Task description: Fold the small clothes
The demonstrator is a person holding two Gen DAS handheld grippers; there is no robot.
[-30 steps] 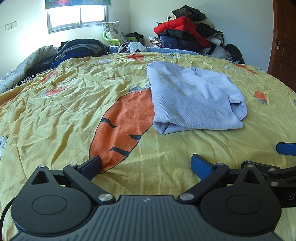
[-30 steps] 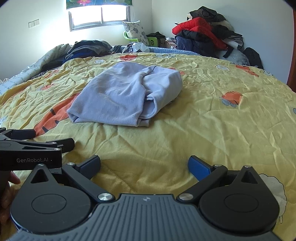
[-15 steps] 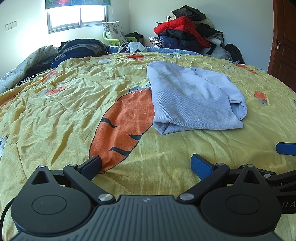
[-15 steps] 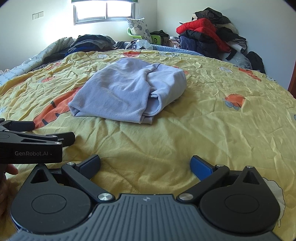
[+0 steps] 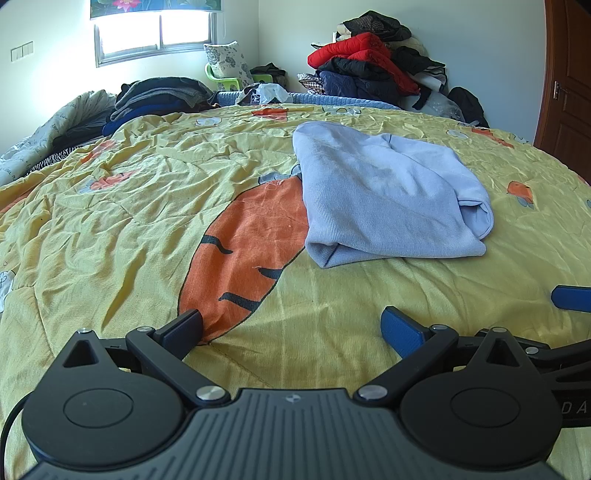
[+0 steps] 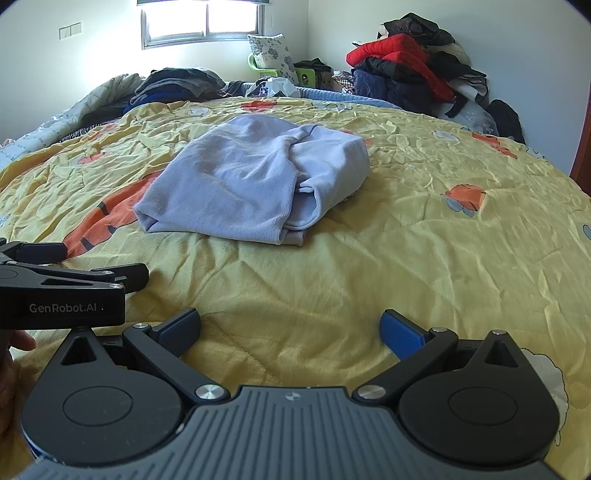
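Folded light blue sweater [image 5: 388, 199] lies on the yellow bedspread [image 5: 110, 221], at 1 o'clock from the left gripper [image 5: 291, 325] and 11 o'clock from the right gripper [image 6: 290, 326]; both grippers gape wide, holding nothing

A wide bed [image 5: 110, 229] under a crumpled yellow quilt fills the room. Daylight comes through a window [image 5: 155, 33] at upper left in pale walls. At upper right a heap of jackets [image 5: 369, 70] fills the corner, beside a brown wooden door [image 5: 565, 74].
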